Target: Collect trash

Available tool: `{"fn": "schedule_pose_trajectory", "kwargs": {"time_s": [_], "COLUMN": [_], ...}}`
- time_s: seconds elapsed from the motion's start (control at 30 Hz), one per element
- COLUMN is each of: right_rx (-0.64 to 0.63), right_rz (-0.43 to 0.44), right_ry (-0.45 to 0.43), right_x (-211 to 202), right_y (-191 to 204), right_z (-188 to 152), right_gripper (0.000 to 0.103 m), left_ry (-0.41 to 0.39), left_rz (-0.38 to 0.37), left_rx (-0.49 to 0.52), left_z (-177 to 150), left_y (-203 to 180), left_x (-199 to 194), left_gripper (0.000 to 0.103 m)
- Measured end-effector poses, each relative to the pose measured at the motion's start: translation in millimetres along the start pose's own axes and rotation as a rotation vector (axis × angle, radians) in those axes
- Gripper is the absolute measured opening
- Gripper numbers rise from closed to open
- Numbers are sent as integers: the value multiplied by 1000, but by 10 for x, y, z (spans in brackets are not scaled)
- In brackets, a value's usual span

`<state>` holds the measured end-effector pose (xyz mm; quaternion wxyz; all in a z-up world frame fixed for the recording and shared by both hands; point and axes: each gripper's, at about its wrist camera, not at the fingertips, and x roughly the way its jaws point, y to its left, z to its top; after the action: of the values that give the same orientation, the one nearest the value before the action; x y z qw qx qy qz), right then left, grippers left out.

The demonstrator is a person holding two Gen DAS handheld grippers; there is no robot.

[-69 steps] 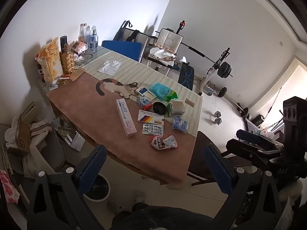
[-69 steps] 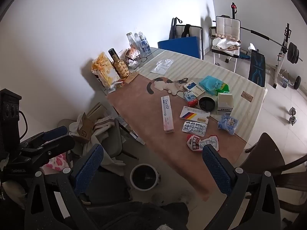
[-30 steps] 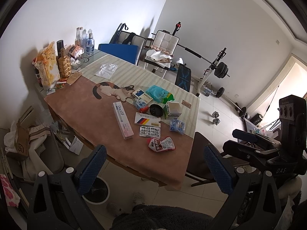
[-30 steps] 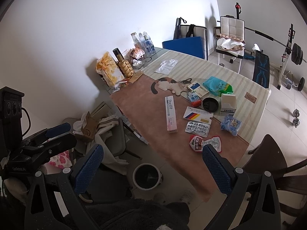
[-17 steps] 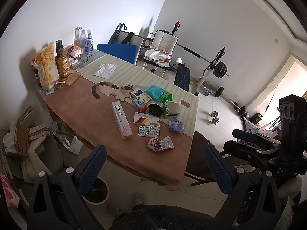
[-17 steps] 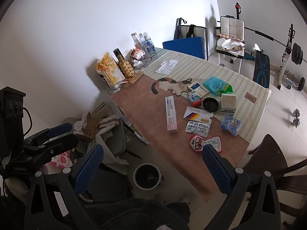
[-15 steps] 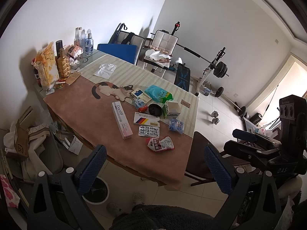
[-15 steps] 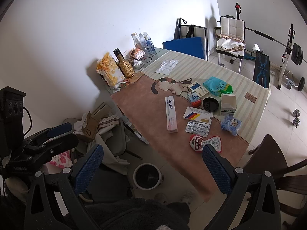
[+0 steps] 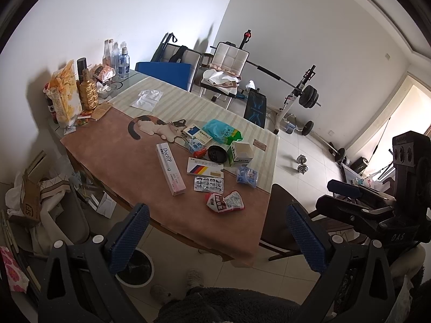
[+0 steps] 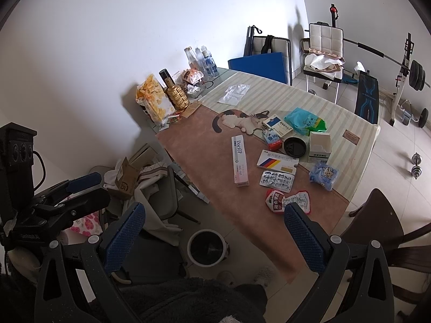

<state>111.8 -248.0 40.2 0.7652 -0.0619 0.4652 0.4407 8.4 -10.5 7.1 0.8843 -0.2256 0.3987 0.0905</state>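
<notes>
Litter lies on a table (image 9: 113,150) with a brown and striped cloth: a red and white wrapper (image 9: 224,201) (image 10: 287,200), a blister pack (image 9: 208,183) (image 10: 277,179), a long pink box (image 9: 170,165) (image 10: 240,160), a blue packet (image 9: 247,175) (image 10: 324,175) and a black lid (image 9: 217,153) (image 10: 294,146). A white bin (image 9: 136,269) (image 10: 207,247) stands on the floor by the table's near edge. My left gripper (image 9: 215,239) and right gripper (image 10: 212,235) are both open and empty, held well back from the table.
Bottles and a snack bag (image 9: 64,94) stand at the table's far left corner. A dark chair (image 9: 285,215) (image 10: 377,223) is at the near right side. A grey chair with clothes and cardboard (image 10: 150,180) is on the left. Gym gear (image 9: 301,99) lines the back wall.
Both grippers drifted slightly, so the table shifted a little in view. Nothing was picked up and the jaws stayed open.
</notes>
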Motion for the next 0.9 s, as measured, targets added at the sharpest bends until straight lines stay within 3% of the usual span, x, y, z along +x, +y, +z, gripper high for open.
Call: {"fn": "schedule_pose_trajectory", "kwargs": {"time_s": [0.7, 0.8, 0.9], "right_rx": [7, 17, 53], "right_rz": [0, -7, -45], "right_ry": [3, -1, -14], "right_x": [-2, -3, 55], "right_y": [36, 65, 55], "right_z": [-18, -26, -48], "right_gripper": [103, 103, 103], "left_ry": [3, -13, -46], "left_rz": [9, 67, 204], "left_rx": [4, 20, 35], "left_z": [-11, -11, 20], "left_y": [-28, -42, 3], "left_x": [-19, -19, 67], "left_gripper": [103, 103, 103]}}
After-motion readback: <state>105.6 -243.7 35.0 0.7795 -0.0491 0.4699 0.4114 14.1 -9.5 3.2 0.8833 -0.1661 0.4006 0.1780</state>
